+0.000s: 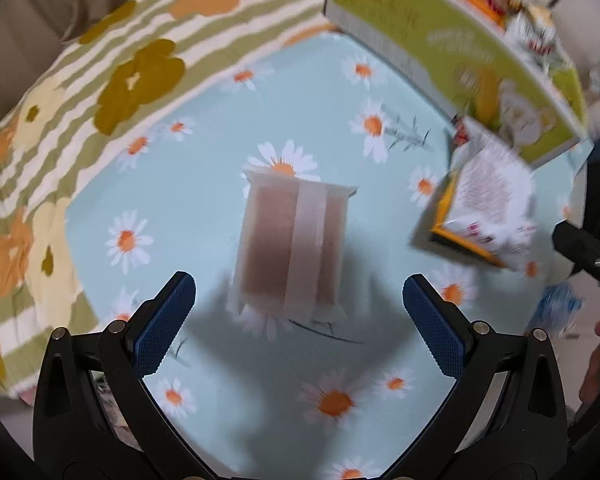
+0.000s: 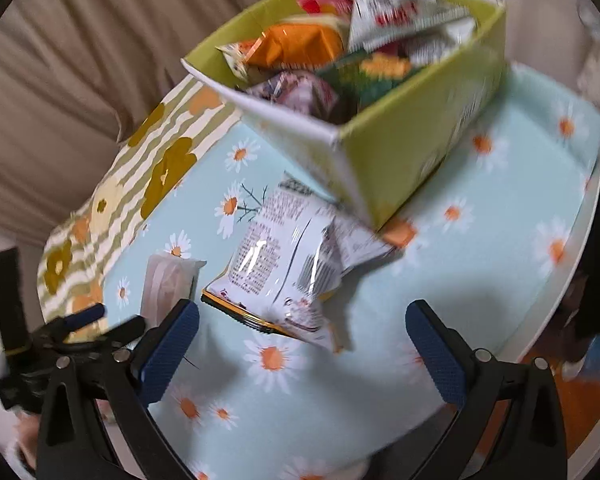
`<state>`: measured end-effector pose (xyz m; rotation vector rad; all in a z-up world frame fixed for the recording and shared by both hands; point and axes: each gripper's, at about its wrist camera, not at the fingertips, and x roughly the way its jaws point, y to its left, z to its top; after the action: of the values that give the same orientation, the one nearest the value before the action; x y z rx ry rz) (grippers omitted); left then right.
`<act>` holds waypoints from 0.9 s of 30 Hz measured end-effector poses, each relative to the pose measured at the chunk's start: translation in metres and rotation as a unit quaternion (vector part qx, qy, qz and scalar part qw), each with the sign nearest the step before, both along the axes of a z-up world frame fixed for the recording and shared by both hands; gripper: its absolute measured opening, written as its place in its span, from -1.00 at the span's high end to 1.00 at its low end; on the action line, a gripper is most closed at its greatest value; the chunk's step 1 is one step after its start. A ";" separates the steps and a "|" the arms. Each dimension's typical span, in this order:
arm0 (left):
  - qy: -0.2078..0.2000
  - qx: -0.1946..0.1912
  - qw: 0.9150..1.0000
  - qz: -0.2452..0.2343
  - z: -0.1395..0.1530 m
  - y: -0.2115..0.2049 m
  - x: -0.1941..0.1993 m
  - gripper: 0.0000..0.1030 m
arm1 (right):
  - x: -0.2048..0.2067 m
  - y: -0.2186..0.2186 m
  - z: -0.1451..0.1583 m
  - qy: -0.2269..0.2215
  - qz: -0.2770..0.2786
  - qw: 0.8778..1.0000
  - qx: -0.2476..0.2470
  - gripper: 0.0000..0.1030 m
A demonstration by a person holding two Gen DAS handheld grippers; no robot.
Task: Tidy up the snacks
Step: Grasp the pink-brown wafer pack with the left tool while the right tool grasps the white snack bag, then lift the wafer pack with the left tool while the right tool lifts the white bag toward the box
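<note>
A clear-wrapped brown snack pack [image 1: 290, 242] lies on the daisy tablecloth [image 1: 204, 216], just beyond my open, empty left gripper [image 1: 299, 322]. A white and yellow snack bag [image 1: 486, 204] lies to its right, in front of the green box [image 1: 460, 60]. In the right wrist view my open, empty right gripper [image 2: 303, 356] hovers just before that white bag [image 2: 288, 256], which rests against the green box [image 2: 400, 156] holding several snack packets. The brown pack [image 2: 168, 284] shows at left, beside the left gripper [image 2: 80, 322].
A striped flowered cloth [image 1: 100, 92] covers the table's far left side. A beige curtain [image 2: 80, 60] hangs behind. The round table's white edge [image 2: 576, 264] curves at right in the right wrist view.
</note>
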<state>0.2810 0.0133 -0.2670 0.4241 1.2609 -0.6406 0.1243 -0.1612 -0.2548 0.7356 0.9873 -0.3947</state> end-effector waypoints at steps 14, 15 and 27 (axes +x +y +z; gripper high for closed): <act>-0.002 0.035 0.999 -0.039 -0.054 -0.019 0.018 -0.69 | 0.036 0.008 -0.034 0.018 -0.079 0.997 -0.001 -0.99; -0.005 0.031 0.999 -0.040 -0.053 -0.019 0.017 -0.66 | 0.039 0.009 -0.037 0.021 -0.080 0.997 -0.001 -0.99; -0.014 0.019 0.998 -0.053 -0.044 -0.019 0.012 -0.17 | 0.062 0.008 -0.044 0.026 -0.087 0.995 -0.030 -0.99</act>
<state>0.2931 -0.0060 -0.3114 0.5325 1.2306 -0.6988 0.1862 -0.1535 -0.2990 0.7621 0.9595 -0.5945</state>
